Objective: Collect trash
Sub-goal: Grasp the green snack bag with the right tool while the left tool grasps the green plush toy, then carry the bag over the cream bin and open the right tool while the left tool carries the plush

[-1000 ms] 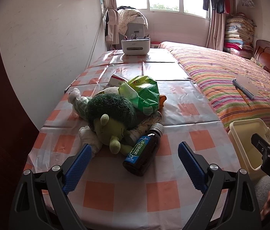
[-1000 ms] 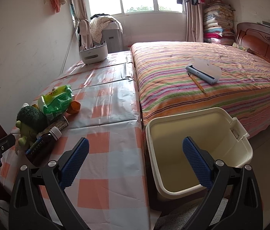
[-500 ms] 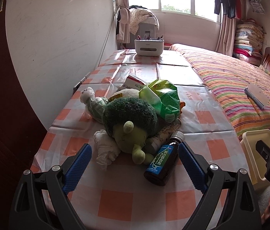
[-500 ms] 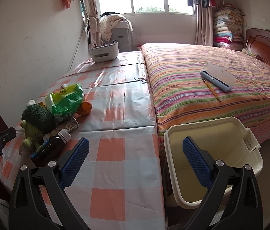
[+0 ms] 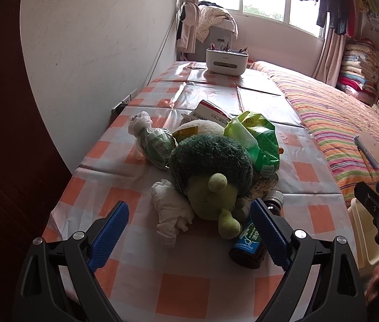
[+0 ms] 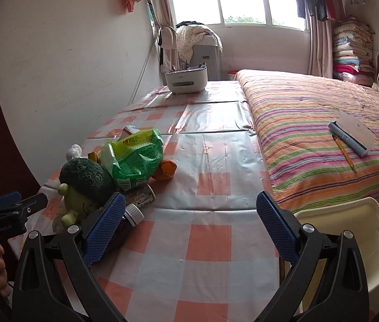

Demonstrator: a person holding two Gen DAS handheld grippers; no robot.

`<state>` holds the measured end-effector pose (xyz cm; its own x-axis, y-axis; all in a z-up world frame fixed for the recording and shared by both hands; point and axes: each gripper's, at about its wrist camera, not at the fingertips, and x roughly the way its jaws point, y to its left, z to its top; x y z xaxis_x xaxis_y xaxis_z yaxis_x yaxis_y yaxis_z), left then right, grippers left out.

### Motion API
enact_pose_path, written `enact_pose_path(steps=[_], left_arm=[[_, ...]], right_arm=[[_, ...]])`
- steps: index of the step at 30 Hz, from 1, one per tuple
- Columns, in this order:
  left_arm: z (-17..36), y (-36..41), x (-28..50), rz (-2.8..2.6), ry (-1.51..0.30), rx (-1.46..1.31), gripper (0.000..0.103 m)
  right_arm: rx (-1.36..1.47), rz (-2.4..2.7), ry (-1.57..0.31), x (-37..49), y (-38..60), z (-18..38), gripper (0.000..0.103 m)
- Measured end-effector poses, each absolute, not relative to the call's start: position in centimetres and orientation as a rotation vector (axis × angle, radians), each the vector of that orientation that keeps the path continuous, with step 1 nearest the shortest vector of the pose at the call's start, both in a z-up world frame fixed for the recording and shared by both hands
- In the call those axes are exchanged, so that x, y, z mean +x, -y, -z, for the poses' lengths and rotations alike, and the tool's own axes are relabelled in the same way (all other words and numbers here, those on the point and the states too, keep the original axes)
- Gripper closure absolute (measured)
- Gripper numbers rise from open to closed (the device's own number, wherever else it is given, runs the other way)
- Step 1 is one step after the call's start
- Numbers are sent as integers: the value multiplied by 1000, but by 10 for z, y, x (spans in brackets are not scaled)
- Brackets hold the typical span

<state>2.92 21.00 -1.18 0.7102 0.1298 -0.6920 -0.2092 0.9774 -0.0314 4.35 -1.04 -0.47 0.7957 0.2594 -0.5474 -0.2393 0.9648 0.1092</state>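
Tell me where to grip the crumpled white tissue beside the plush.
Probably pinch the crumpled tissue across its narrow middle, coming straight down with the left gripper. Its near and left sides are bare tablecloth; its right edge presses against the broccoli plush.

"CenRobot.AI" printed on left claw (image 6: 9, 206) body; Chinese print on green bag (image 6: 133, 158), unreadable.

Around the broccoli plush (image 5: 210, 161), tissue (image 5: 172, 210), bottle (image 5: 251, 237) and green bag (image 5: 259, 139) crowd close; the bare table (image 6: 210, 255) in front and toward the bed (image 6: 310, 134) lies open.
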Motion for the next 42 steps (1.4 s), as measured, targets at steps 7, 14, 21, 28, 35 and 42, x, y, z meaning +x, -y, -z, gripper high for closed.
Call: enact_pose_path(steps=[7,14,21,28,35,42], left_arm=[[15,-222,39,-184,-777,-155,14],[24,-214,61,-150,-802,-143,14],[45,-207,91,-114,-866,-124,14],[60,-208,107,-95,-900,-133,14],[62,-205,110,-60,-874,-139,28],[59,-204,105,-71,-840,-149,39]], right_arm=[[-21,-351,-605,94,-33,10,6],[54,-381,-755,160,-57,26,6],[111,-399,-896,212,-84,53,6],[236,-506,-986,237,-82,66,58],[211,-543,-843,202,-66,34,81],[340,-607,-750,154,-20,9,81]])
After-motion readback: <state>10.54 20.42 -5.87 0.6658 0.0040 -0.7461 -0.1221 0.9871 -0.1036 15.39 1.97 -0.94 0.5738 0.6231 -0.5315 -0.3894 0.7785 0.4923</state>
